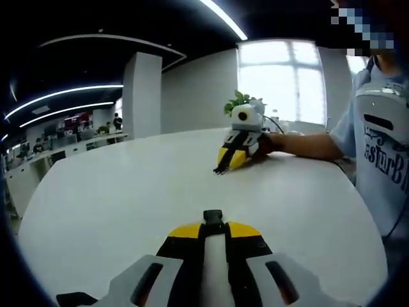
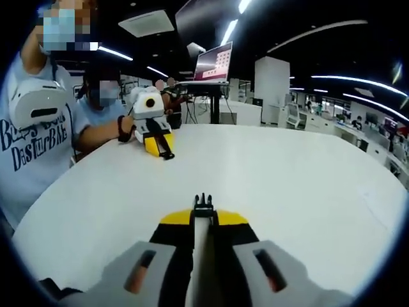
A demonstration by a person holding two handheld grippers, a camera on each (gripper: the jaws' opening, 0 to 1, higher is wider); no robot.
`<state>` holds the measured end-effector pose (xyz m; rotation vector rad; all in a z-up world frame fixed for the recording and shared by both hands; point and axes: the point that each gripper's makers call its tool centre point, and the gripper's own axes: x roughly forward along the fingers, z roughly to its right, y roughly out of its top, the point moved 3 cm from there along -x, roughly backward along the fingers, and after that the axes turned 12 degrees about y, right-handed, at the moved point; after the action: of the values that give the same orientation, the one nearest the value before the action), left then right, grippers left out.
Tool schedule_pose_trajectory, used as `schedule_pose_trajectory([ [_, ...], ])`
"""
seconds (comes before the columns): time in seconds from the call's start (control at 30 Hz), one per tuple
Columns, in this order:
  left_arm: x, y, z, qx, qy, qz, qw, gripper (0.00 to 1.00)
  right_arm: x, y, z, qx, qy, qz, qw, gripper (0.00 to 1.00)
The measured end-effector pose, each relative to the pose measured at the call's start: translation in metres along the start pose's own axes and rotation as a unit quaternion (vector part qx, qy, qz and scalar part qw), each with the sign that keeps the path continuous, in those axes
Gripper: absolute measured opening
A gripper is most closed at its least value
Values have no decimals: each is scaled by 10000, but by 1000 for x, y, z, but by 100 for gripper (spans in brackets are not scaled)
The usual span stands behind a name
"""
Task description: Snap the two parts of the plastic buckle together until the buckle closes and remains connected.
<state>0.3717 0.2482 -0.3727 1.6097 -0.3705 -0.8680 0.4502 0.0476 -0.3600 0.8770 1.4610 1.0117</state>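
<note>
One black buckle part point(image 1: 213, 219) is pinched at the tip of the left gripper point(image 1: 213, 225), whose jaws are pressed together on it, low over the near edge of the white table point(image 1: 128, 192). The other black buckle part point(image 2: 203, 204) is pinched the same way in the closed jaws of the right gripper point(image 2: 203, 214). The two grippers rest well apart on the tabletop, each seen far off in the other's view. A person in a light printed shirt point(image 2: 32, 137) holds them. Behind lie a laptop point(image 2: 213, 64), a plant point(image 1: 238, 101) and bright windows point(image 1: 281, 80).
</note>
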Motion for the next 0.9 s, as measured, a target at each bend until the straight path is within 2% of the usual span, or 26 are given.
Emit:
schedule_pose_trajectory([
  [0.2,-1,-1,4,31,-96,-3,9999,12,14,9,-11,-49,151,81,9998,11],
  [0.5,0,-1,10,87,-235,-14,9997,12,46,26,-35,-138,631,182,9977,11],
  [0.73,0,-1,14,137,-364,-4,9992,12,71,30,-48,-214,795,29,9966,11],
  [0.9,-2,-2,21,200,-538,18,9983,12,77,28,-51,-286,800,-90,9963,11],
])
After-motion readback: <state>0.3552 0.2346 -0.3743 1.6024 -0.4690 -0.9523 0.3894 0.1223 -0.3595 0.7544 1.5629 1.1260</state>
